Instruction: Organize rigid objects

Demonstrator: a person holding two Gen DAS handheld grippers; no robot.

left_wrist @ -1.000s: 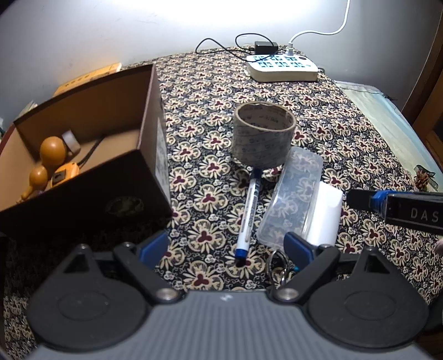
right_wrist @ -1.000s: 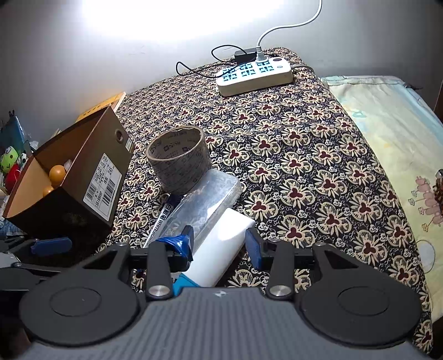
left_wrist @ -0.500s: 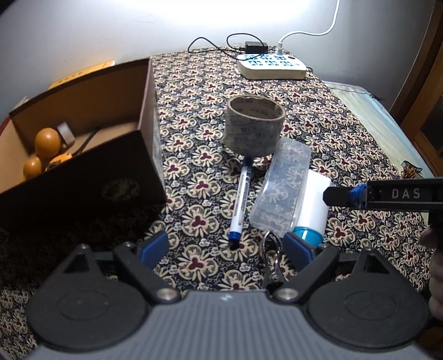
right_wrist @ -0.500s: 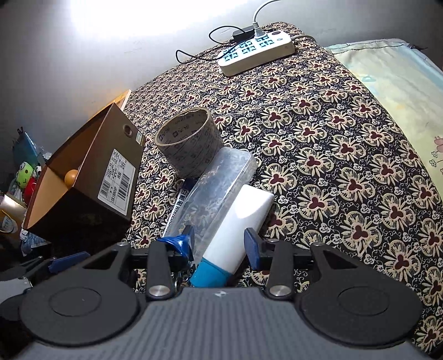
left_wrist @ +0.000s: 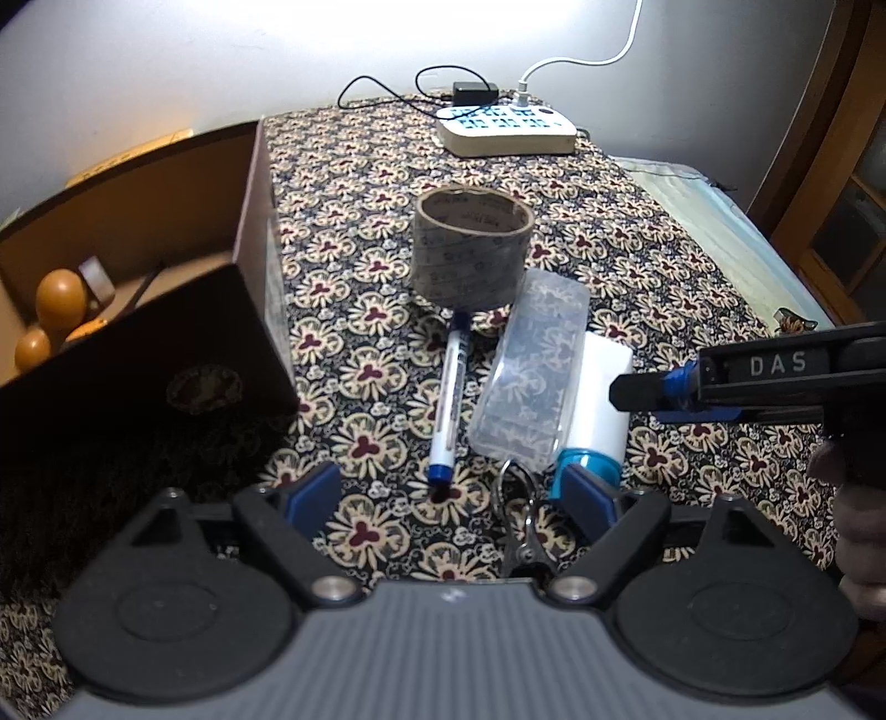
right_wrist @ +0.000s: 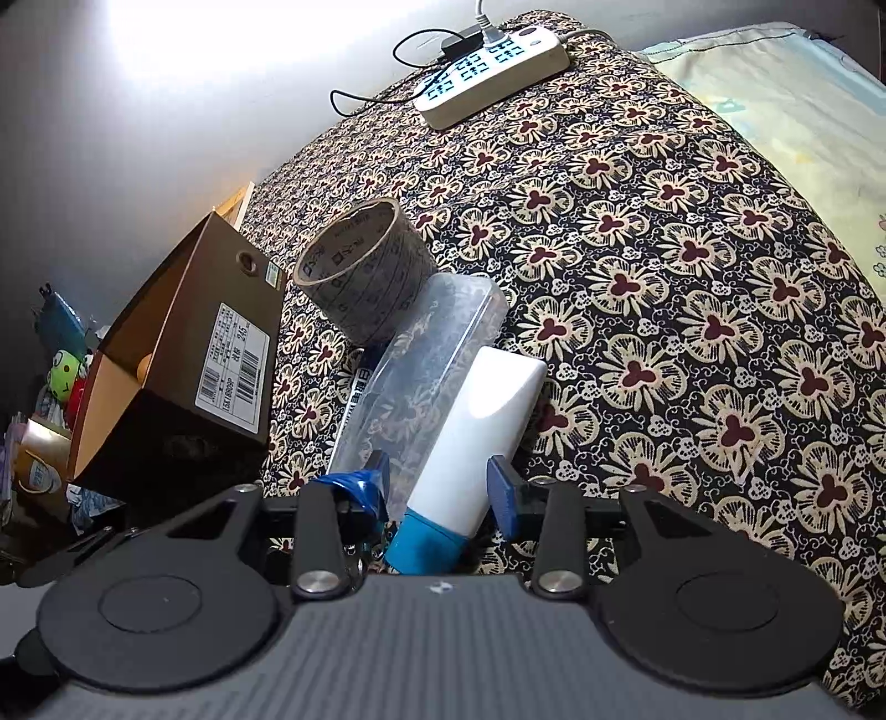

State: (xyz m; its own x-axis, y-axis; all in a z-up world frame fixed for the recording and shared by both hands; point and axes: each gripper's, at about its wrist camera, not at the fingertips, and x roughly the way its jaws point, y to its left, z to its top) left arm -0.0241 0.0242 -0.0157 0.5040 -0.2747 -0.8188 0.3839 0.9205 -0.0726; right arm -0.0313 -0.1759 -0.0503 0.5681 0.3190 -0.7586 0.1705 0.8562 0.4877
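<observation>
Counting one tape roll (left_wrist: 470, 255); one pen (left_wrist: 449, 399); one tube (right_wrist: 482, 426)

The scene is dimly lit; a blown-out glare is seen on the wall (left_wrist: 310, 33) at the top of both views. Deep shadow is cast over the box (left_wrist: 138, 387) front. Straight edges are bowed by fisheye distortion, and slight blur is noted at the margins.

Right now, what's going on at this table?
A person is tidying loose items into the cardboard box. The right gripper, jaws just closing, straddles the white tube but hasn't clamped it. The left gripper is open above the marker and key ring, its jaws having just narrowed slightly. The tape roll and clear case still lie on the cloth.
</observation>
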